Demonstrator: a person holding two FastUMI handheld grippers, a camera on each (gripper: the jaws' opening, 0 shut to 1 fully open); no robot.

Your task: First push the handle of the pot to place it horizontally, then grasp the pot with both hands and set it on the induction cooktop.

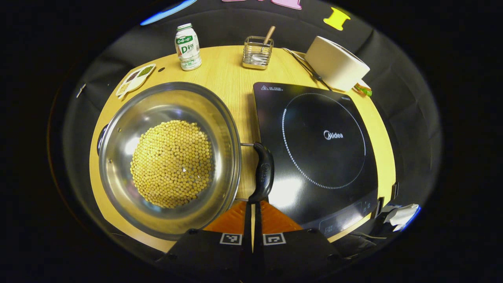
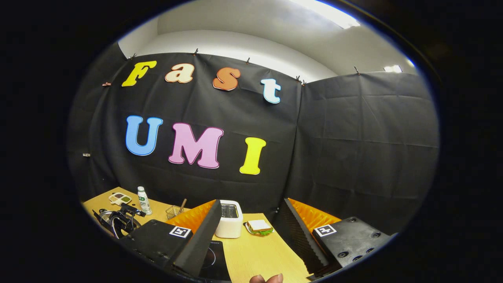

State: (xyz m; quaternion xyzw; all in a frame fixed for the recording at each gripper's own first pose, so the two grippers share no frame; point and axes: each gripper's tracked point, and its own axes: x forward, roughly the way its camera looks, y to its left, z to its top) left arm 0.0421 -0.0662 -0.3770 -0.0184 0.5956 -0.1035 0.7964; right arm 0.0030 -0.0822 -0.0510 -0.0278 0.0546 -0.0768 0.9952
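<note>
In the left gripper view a steel pot (image 1: 118, 157) holding yellow beans (image 1: 173, 163) stands on the wooden table, left of the black induction cooktop (image 1: 322, 145). Its black side handle (image 1: 264, 171) points toward the cooktop; a second handle (image 1: 101, 135) peeks out at the far left rim. My left gripper (image 1: 253, 204) is shut, fingers pressed together, their tips right at the near end of the black handle. My right gripper (image 2: 251, 243) is held high and open above the table's right part, nothing between its fingers. The right gripper view shows the left gripper (image 2: 123, 218) over the pot (image 2: 103, 215).
At the table's back stand a white-green bottle (image 1: 188, 47), a wire basket (image 1: 257, 53) with a wooden stick, a white toaster (image 1: 336, 63), a sandwich (image 2: 258, 226) and a small dish of beans (image 1: 135, 78). A fingertip (image 2: 267, 278) shows at the bottom of the right gripper view.
</note>
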